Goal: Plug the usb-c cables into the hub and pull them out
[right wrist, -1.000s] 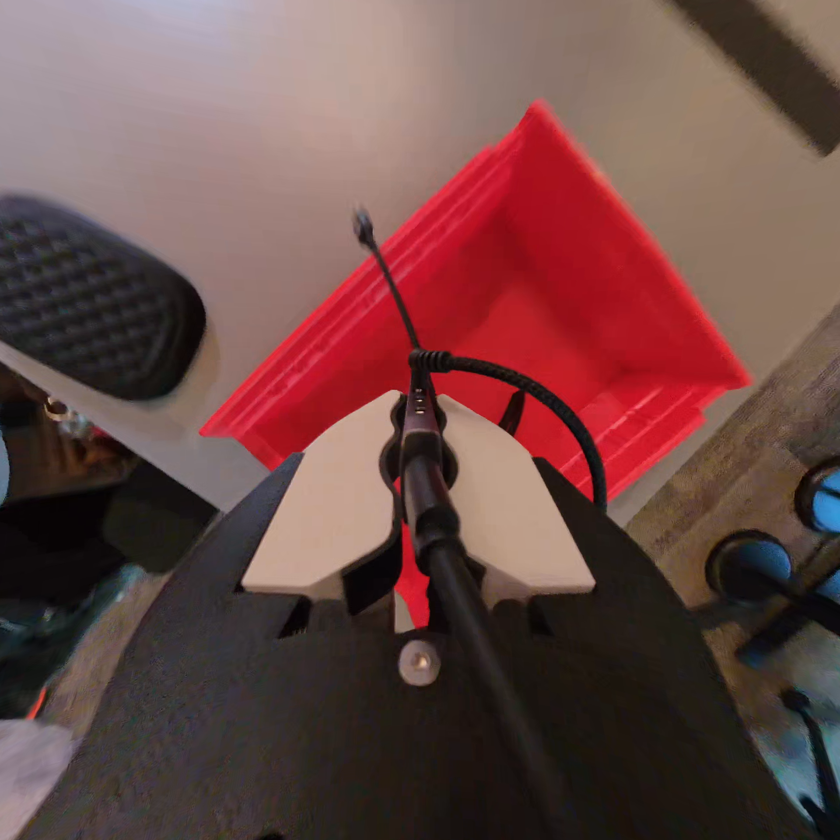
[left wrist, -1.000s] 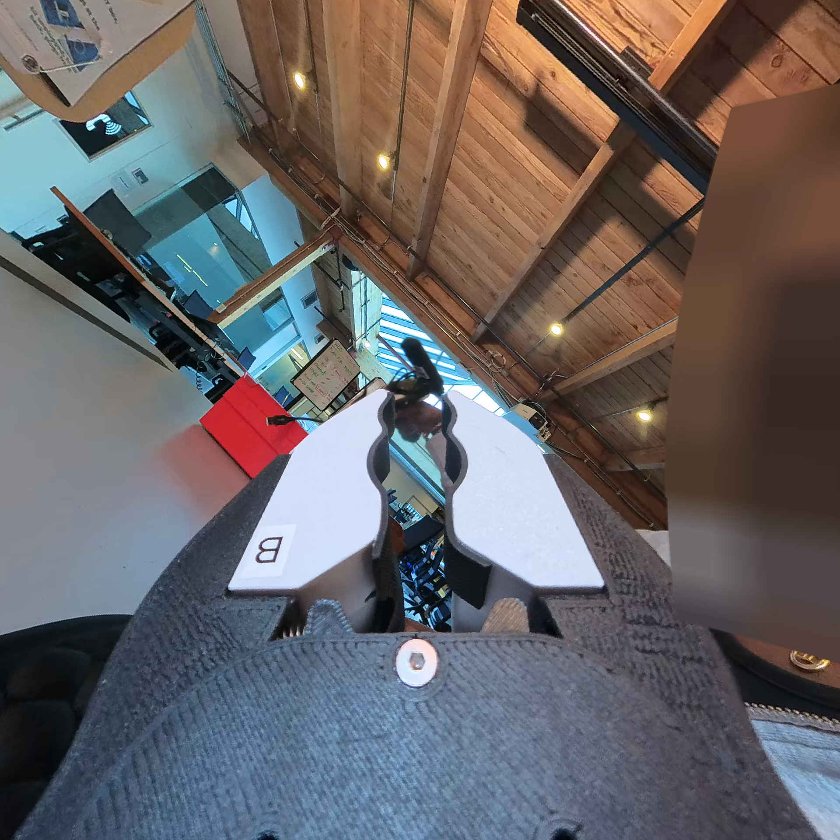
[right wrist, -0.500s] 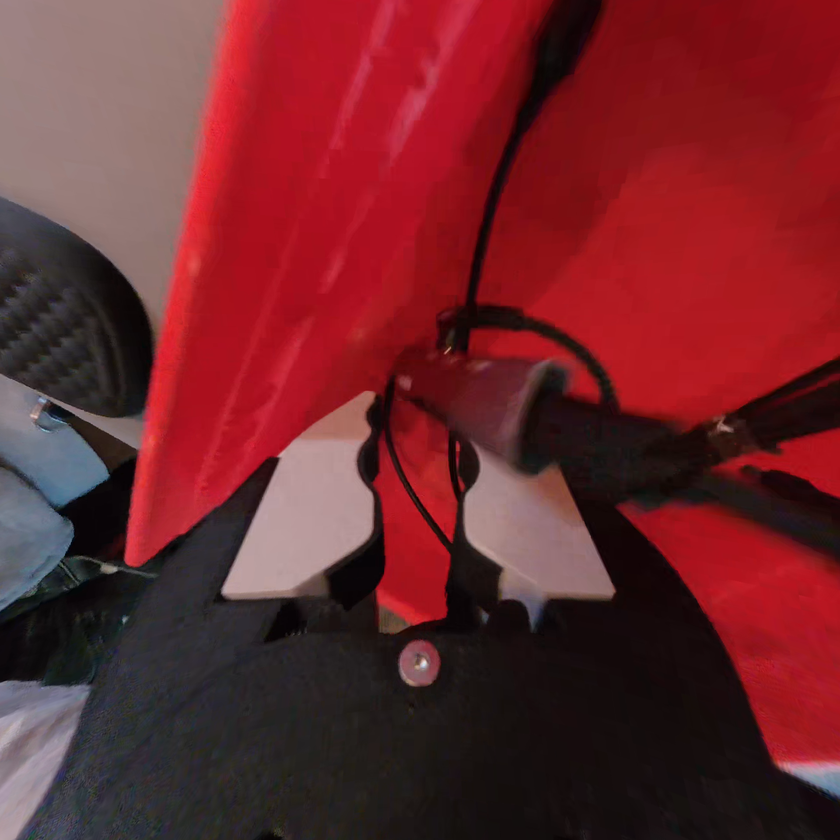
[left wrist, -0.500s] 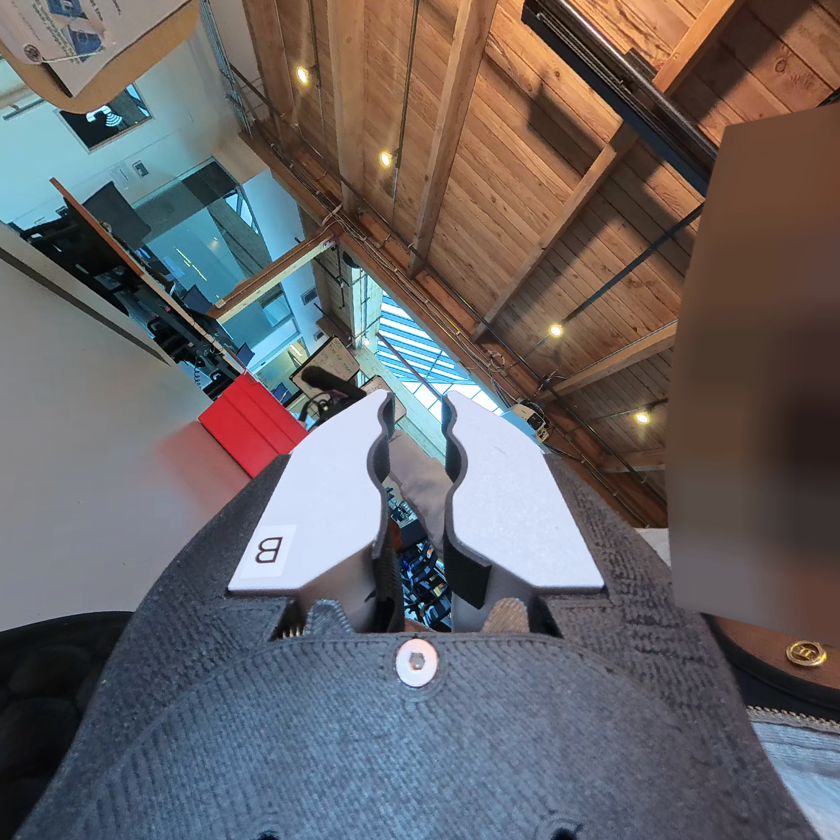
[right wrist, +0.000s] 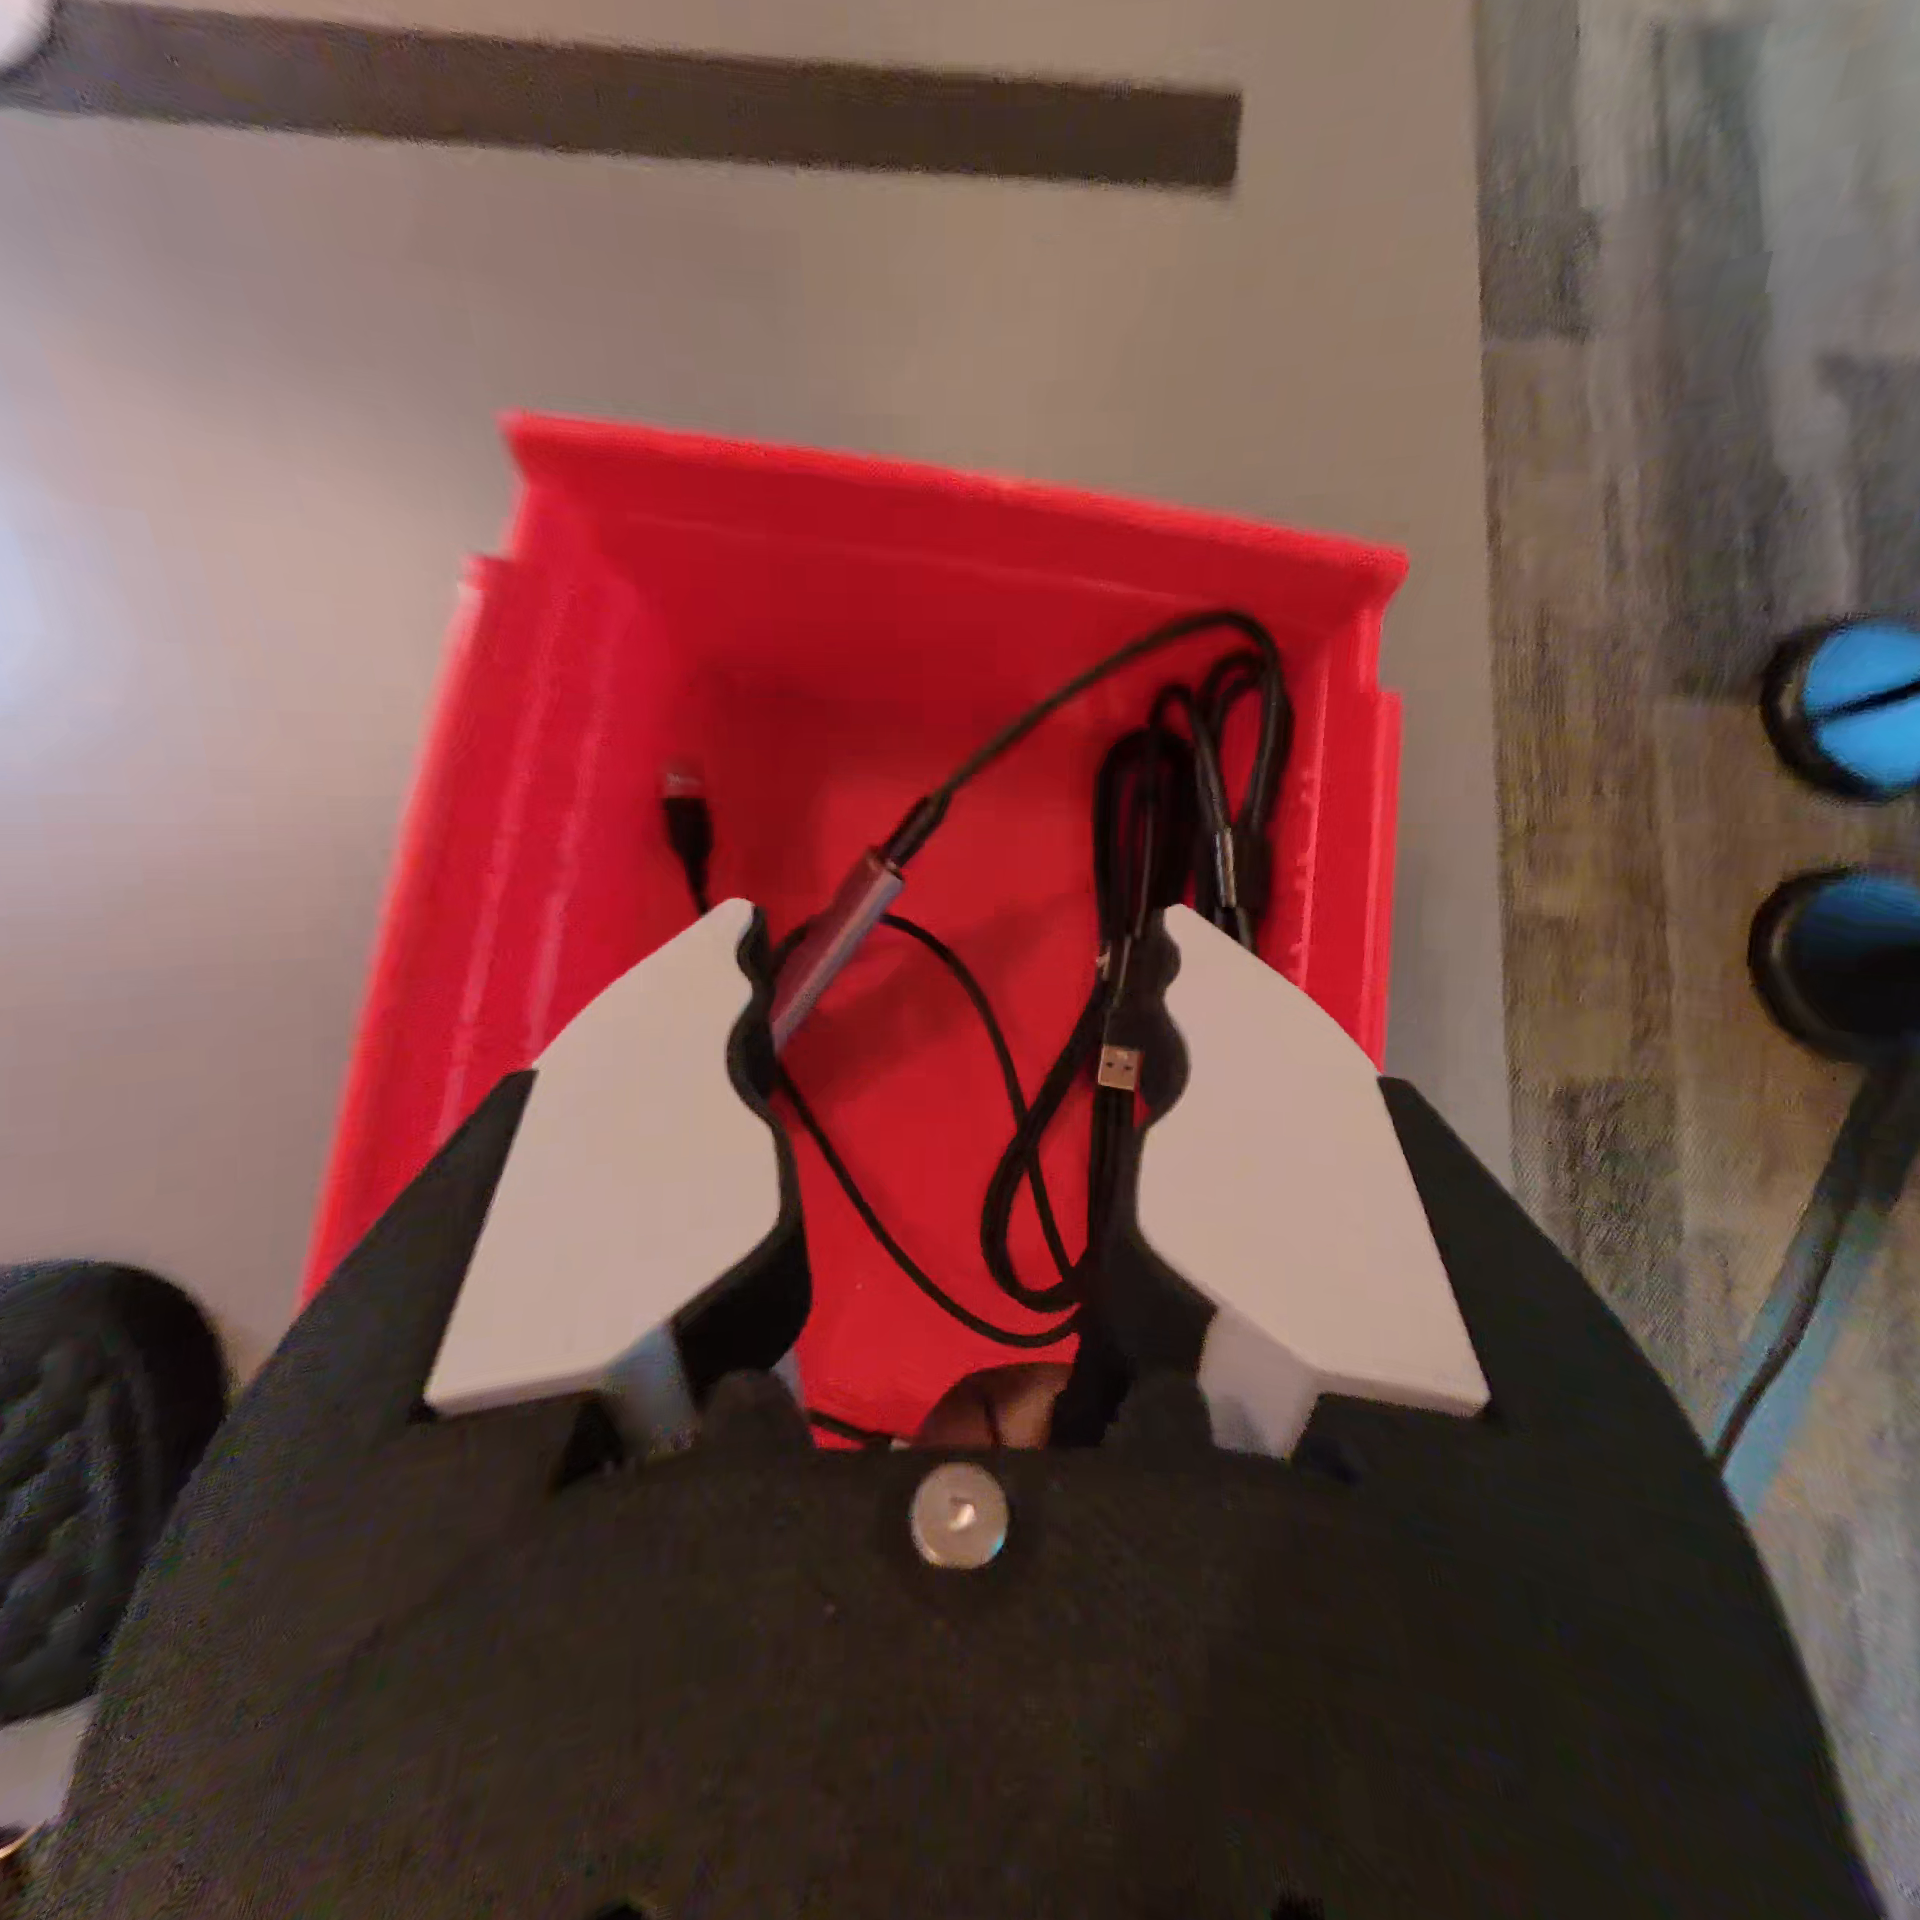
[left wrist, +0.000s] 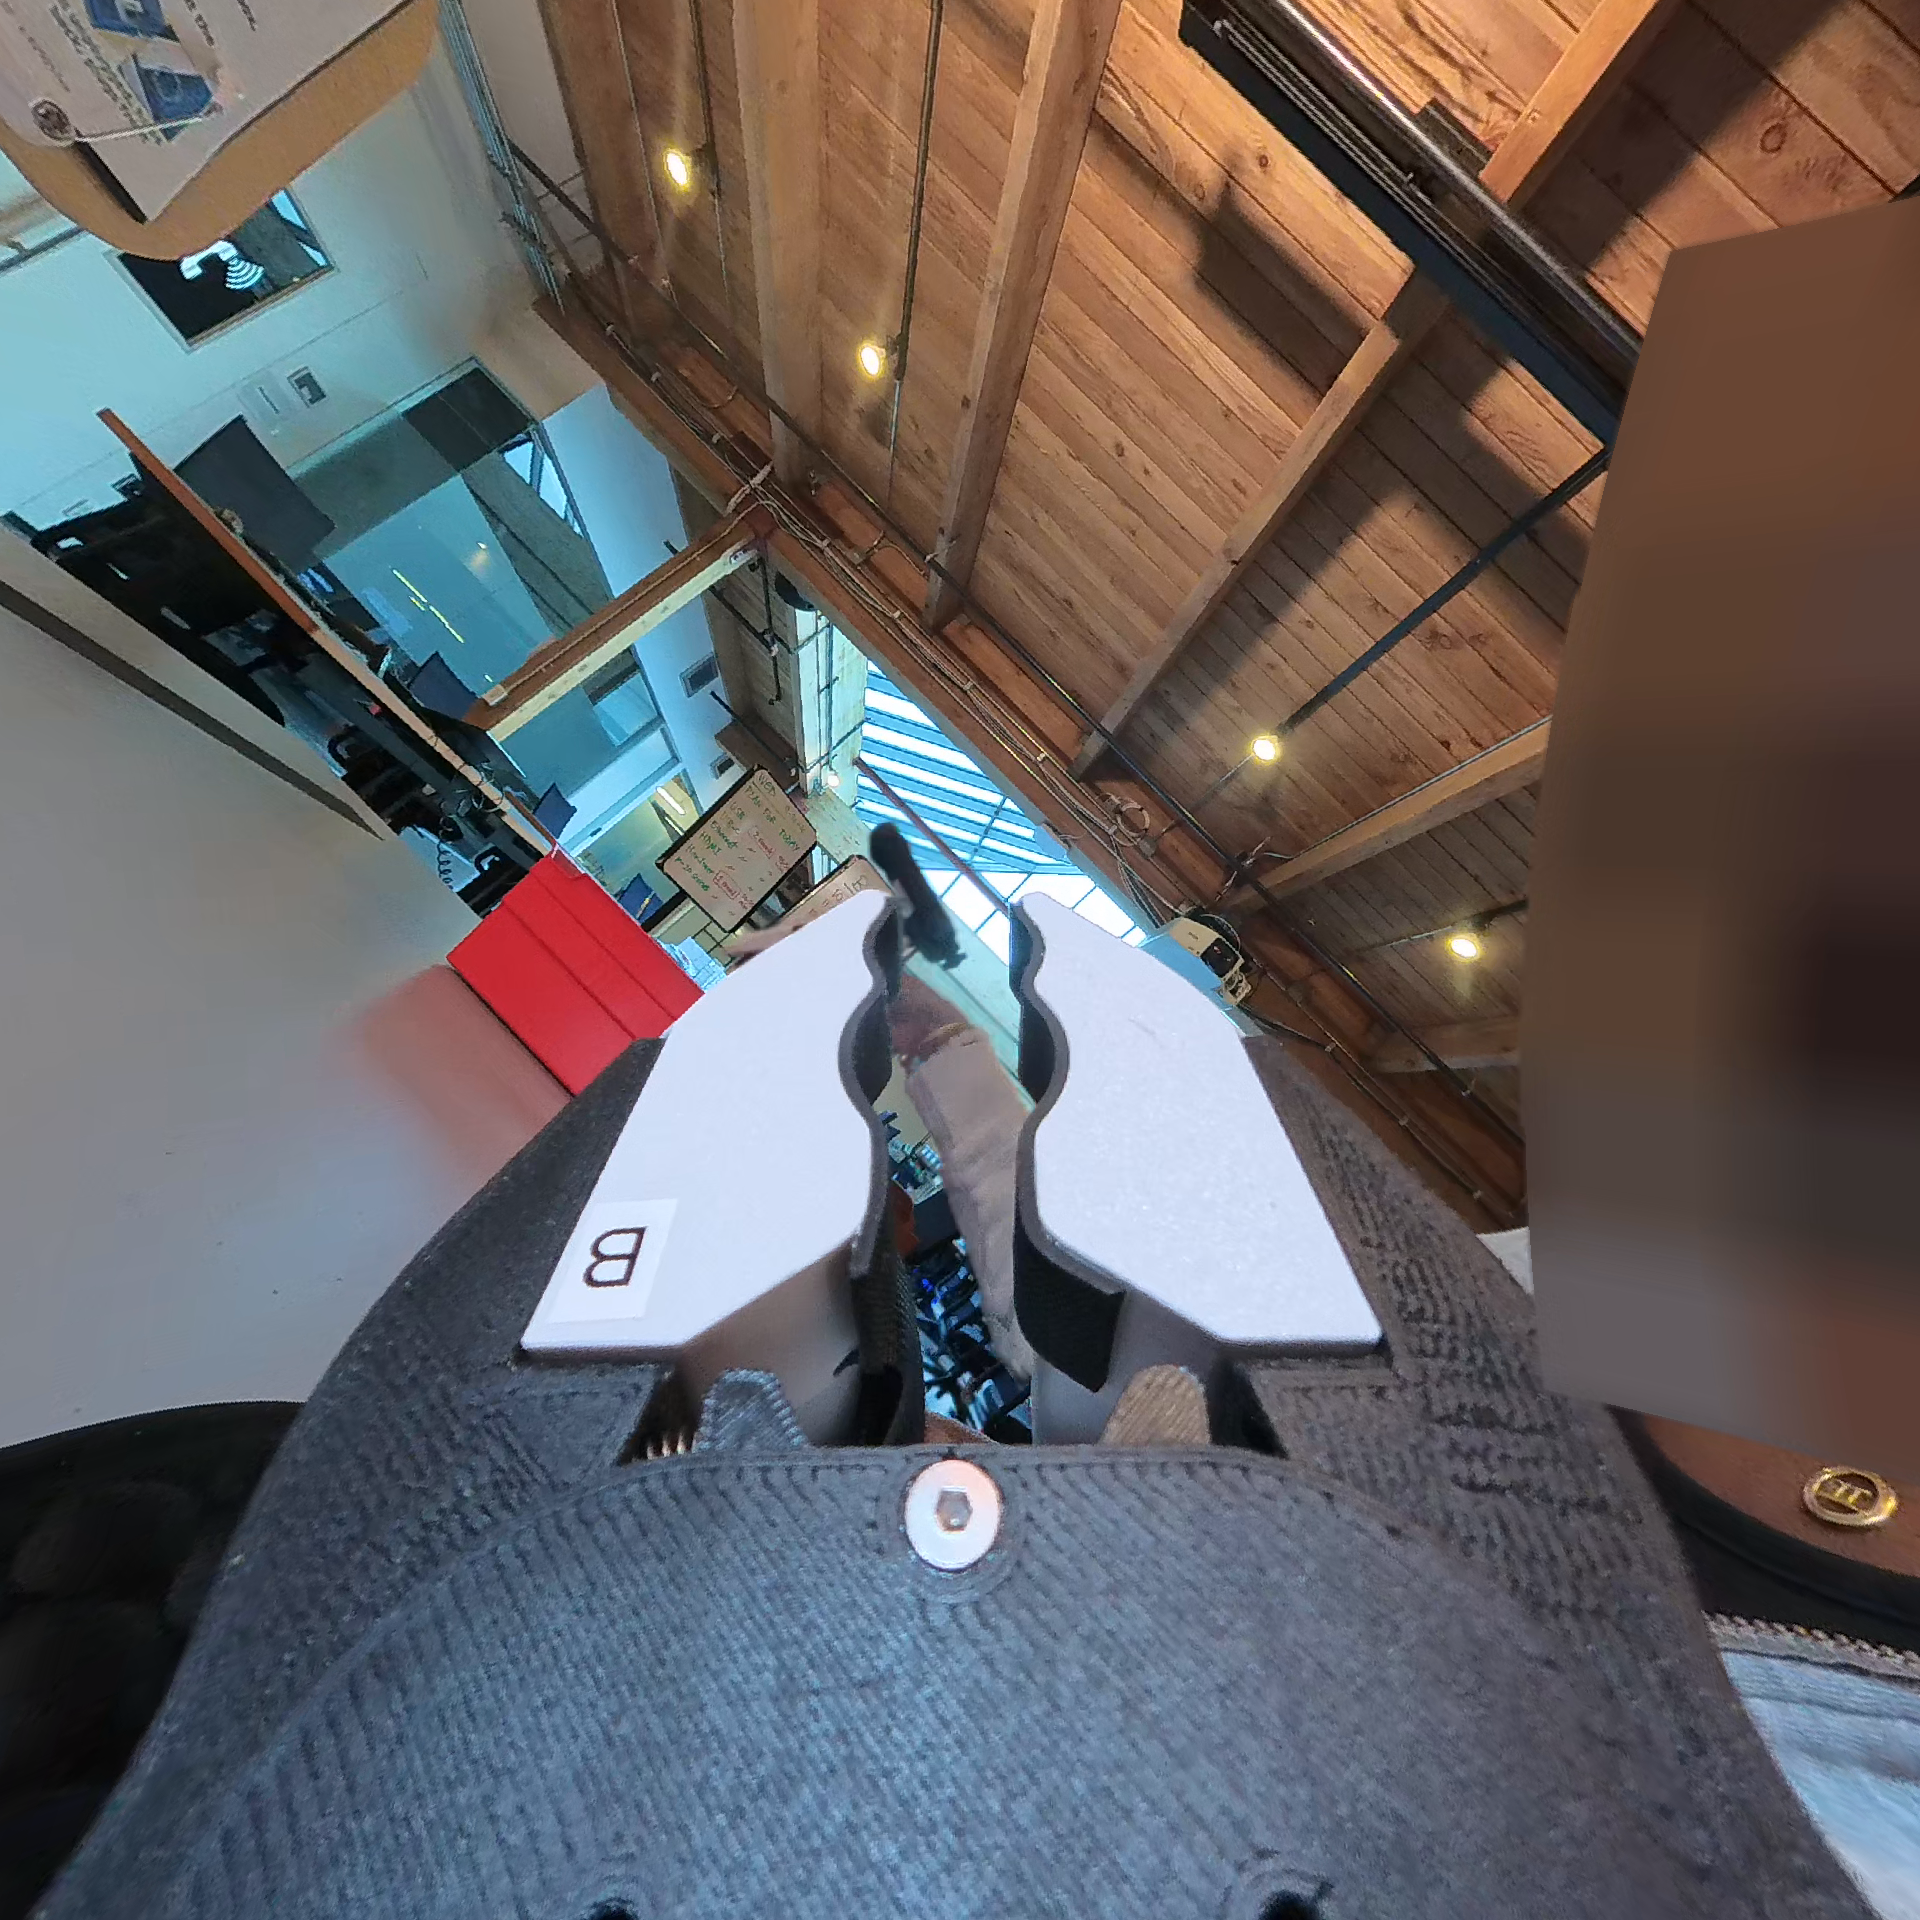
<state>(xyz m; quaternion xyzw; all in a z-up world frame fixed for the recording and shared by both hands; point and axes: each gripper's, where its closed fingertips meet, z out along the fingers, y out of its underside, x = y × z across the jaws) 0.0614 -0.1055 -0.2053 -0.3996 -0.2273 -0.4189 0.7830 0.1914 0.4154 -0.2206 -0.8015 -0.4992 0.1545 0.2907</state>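
Grey tabletop is filling the right wrist view, with a dark strip crossing its far side and wood-look floor running down the right, where two blue-and-black round things are sitting, too blurred to identify. Near the table edge a red bin is lying open below the right gripper, whose fingers are standing wide apart and holding nothing. Inside the bin, the slim grey hub is lying tilted, its thin black lead looping toward the far corner. Black cables are bunching along the right wall, one metal plug showing close to the right finger, another plug lying loose at the left. Black padding is showing at lower left.

Overhead, the left gripper is pointing at a wooden ceiling with spotlights, its fingers slightly apart and holding nothing; one is bearing a small lettered sticker. A distant whiteboard is carrying handwriting.
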